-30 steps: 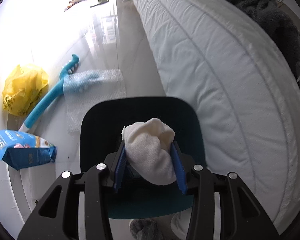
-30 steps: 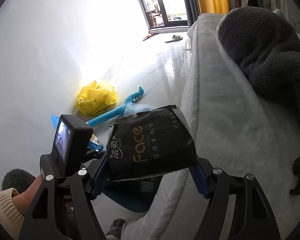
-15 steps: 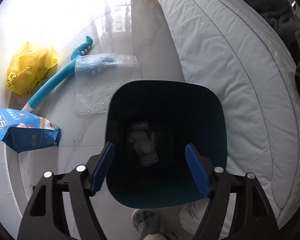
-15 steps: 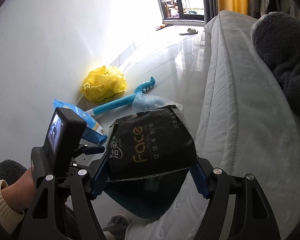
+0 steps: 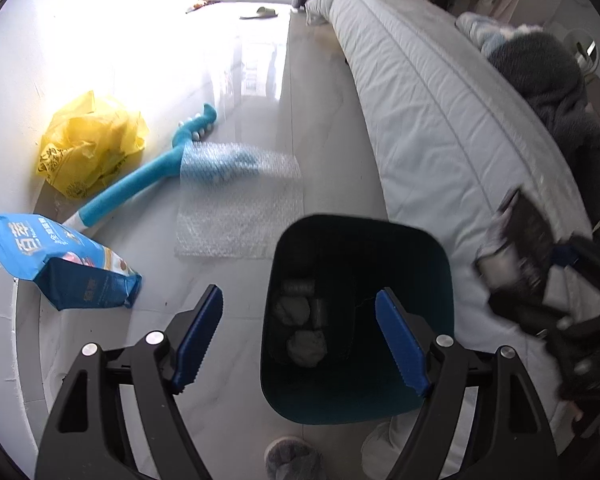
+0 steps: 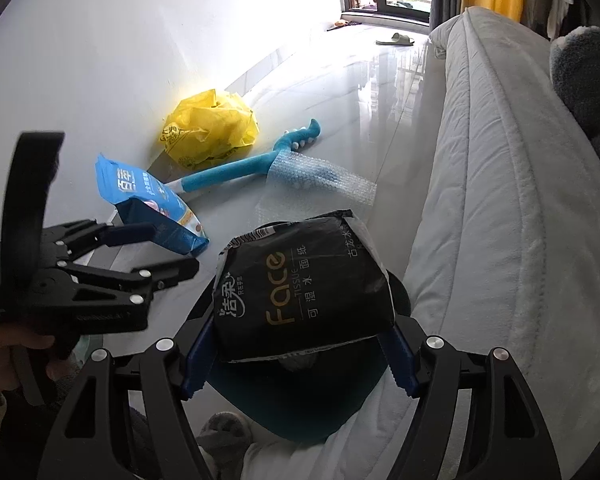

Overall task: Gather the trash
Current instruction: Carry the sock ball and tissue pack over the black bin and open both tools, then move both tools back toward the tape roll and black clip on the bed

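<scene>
Glossy pale floor tiles (image 5: 332,152) are running between a white wall and a quilted bed (image 5: 452,112), with litter lying along the wall side. At the centre of the right wrist view, the right gripper (image 6: 296,356) is clamping a black tissue pack (image 6: 300,288) by its two short ends, over the mouth of a teal bin (image 5: 356,320) standing on the floor against the bed's edge. Judging by its puckered film and soft bulge, the pack is handling as light, crushable and a little slick, so the end-on pinch is looking sound.

Over the same bin, the left gripper (image 5: 300,340) is hanging with its jaws apart after just opening, nothing between them; pale crumpled wads (image 5: 306,346) are lying at the bin's bottom.

From the bin, at roughly ten o'clock in the left wrist view, a sheet of bubble wrap (image 5: 240,200) is lying flat, thin and floppy, best taken at an edge. Partly under it, a blue foam-handled brush (image 5: 148,184) is stretching toward the wall. Beyond, at ten o'clock, a crumpled yellow plastic bag (image 5: 92,144) is sitting, feather-light and bunchable anywhere. At nine o'clock, a blue snack-style pouch (image 5: 60,264) is resting, its stiff crinkly film best pinched across its flat faces.
</scene>
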`<state>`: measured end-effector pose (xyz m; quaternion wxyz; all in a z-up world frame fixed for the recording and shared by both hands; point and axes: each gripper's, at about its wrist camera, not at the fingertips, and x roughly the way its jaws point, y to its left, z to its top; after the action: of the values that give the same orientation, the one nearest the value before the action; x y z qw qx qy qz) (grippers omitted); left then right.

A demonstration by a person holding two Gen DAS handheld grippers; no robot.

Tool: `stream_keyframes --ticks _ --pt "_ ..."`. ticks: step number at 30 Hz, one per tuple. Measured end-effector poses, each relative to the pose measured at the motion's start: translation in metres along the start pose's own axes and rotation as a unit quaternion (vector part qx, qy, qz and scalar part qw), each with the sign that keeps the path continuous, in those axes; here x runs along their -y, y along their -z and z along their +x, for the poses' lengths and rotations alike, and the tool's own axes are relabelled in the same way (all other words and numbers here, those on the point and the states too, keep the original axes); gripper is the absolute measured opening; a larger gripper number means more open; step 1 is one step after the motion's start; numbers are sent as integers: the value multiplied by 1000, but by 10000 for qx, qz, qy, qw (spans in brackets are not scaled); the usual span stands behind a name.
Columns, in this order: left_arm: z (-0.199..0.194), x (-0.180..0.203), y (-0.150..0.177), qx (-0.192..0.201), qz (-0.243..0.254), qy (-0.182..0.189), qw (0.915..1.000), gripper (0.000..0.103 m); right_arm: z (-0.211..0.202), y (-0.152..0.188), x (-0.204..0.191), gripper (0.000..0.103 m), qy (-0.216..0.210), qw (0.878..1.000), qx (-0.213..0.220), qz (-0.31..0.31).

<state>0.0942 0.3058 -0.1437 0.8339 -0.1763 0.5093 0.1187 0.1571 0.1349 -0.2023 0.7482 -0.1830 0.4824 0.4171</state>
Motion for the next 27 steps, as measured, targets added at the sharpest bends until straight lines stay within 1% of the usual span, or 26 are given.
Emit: stream_keyframes --ticks 4,9,16,18,19,21,23,25,27 --pt "-24 -7 -11 469 -239 82 9986 81 14 5 -5 73 -72 9997 -230 -35" --pt "-55 -11 -22 1095 -432 242 9927 83 25 10 -4 73 -75 9992 -400 2" --pt "-84 -8 -36 1602 -511 495 9845 84 35 16 -9 73 -34 9982 -600 -62" --pt "-91 -6 -39 1689 -503 648 9822 84 37 18 -11 75 -40 9979 -639 -86" --pt "-93 -4 -40 1724 -473 686 9815 84 36 18 -12 77 -38 9978 -652 -99" --pt "-101 4 -42 1837 -294 570 9809 84 35 18 -13 79 -67 9978 -655 -120" --pt "-110 15 -41 2032 -15 438 9782 84 32 17 -15 84 -94 9980 -612 -138" --pt "-117 24 -41 2161 163 439 9752 84 29 15 -17 84 -113 9982 -567 -152" --pt "-124 33 -41 2273 294 494 9721 87 25 14 -17 84 -110 9985 -515 -164"
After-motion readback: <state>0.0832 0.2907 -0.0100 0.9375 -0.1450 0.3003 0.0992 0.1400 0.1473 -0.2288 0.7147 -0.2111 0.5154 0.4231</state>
